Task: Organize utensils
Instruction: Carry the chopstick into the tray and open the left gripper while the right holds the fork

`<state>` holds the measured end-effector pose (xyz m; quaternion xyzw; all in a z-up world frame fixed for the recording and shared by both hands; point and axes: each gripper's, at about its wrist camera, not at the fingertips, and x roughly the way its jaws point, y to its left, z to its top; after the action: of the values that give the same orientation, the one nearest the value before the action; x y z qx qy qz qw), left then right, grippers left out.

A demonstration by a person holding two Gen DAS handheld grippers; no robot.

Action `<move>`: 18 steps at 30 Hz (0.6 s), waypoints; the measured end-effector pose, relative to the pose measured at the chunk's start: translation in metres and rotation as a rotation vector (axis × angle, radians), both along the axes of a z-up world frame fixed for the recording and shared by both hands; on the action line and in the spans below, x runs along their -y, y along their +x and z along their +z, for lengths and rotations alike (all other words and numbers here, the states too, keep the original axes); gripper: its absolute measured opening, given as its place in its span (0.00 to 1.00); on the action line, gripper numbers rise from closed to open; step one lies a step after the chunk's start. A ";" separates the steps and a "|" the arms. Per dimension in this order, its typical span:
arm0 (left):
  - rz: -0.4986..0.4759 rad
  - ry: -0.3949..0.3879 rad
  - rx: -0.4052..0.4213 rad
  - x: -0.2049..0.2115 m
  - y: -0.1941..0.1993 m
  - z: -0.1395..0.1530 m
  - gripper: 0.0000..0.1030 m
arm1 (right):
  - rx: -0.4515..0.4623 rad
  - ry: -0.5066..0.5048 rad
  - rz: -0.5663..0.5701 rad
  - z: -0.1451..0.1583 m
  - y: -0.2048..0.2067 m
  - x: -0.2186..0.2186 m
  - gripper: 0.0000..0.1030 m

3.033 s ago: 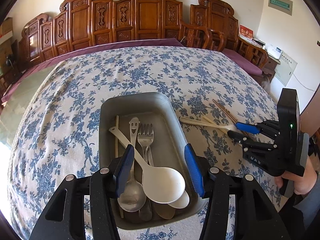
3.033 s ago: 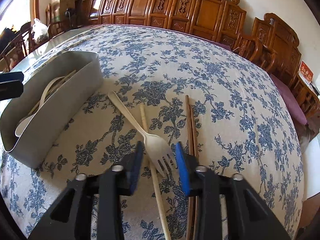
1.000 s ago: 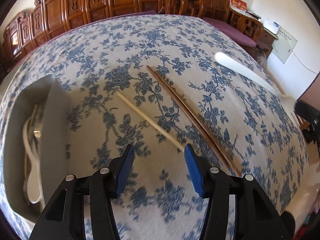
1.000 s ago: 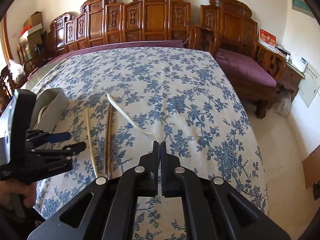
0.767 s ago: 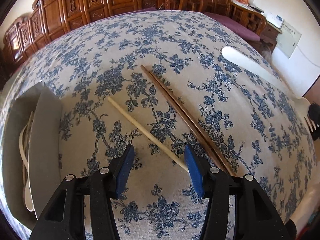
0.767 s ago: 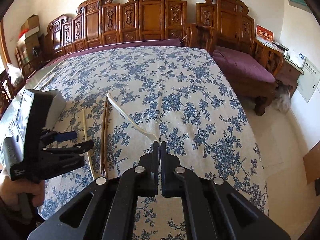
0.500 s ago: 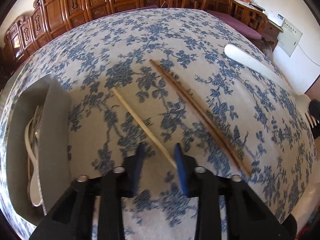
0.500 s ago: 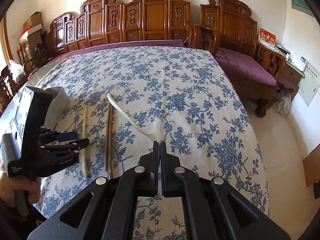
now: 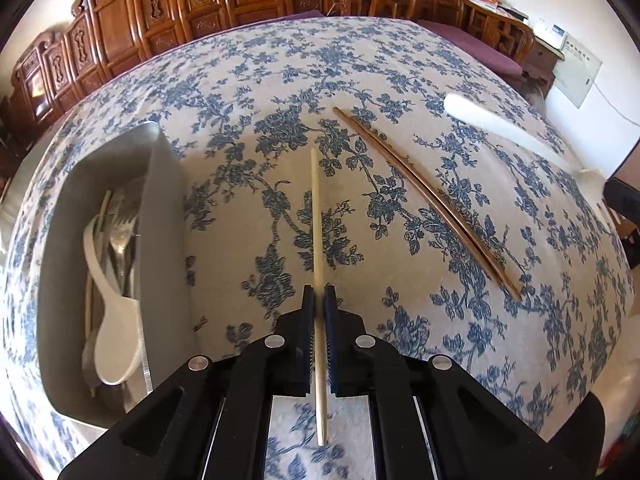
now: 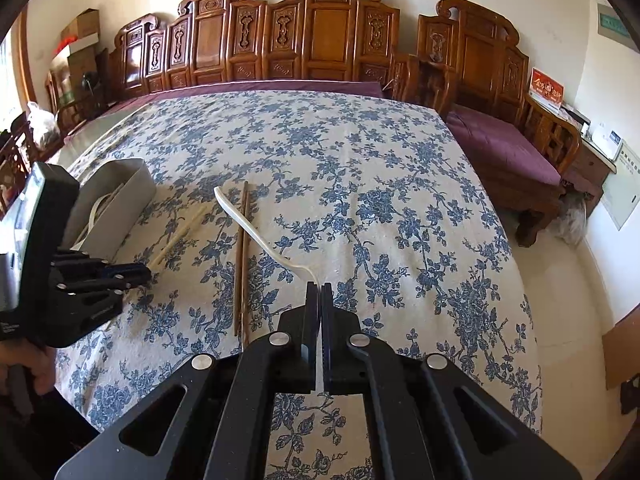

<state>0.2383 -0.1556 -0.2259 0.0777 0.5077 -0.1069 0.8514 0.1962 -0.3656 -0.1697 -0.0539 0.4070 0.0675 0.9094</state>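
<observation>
Now the left hand-held gripper [image 9: 319, 300] is clenched on a pale chopstick [image 9: 316, 216], while the right hand-held gripper [image 10: 319, 294] grasps a white fork [image 10: 256, 232] above the tabletop [image 10: 360, 200].

Black gripper [image 9: 319, 300], blue pads [image 9: 329, 308]

Left gripper [image 9: 319, 300] jaws pinch 1 pale chopstick [image 9: 316, 216] beside the grey tray [image 9: 164, 216].

No writing anywhere is sharp enough to be read.
</observation>
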 end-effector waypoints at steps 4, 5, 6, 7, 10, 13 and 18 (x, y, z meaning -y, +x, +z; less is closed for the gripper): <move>-0.001 -0.020 0.021 -0.009 -0.004 0.012 0.04 | 0.002 0.000 0.003 0.001 -0.002 -0.003 0.02; -0.002 -0.021 0.029 -0.010 -0.005 0.015 0.04 | 0.004 0.000 0.006 0.002 -0.003 -0.004 0.02; -0.002 -0.023 0.040 -0.012 -0.007 0.020 0.04 | 0.005 -0.004 0.009 0.002 -0.003 -0.006 0.02; -0.002 -0.029 0.053 -0.016 -0.009 0.026 0.04 | 0.006 -0.007 0.011 0.002 -0.003 -0.008 0.02; -0.004 -0.034 0.080 -0.026 -0.015 0.039 0.04 | 0.004 -0.011 0.019 0.001 -0.002 -0.016 0.02; -0.005 -0.031 0.103 -0.037 -0.020 0.050 0.04 | 0.005 -0.013 0.025 0.002 -0.001 -0.025 0.02; 0.013 -0.031 0.136 -0.064 -0.022 0.067 0.04 | 0.008 0.013 0.028 0.006 -0.001 -0.042 0.02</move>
<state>0.2160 -0.0919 -0.1590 0.0683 0.4474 -0.1034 0.8857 0.1955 -0.3236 -0.1636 -0.0541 0.4019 0.0828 0.9103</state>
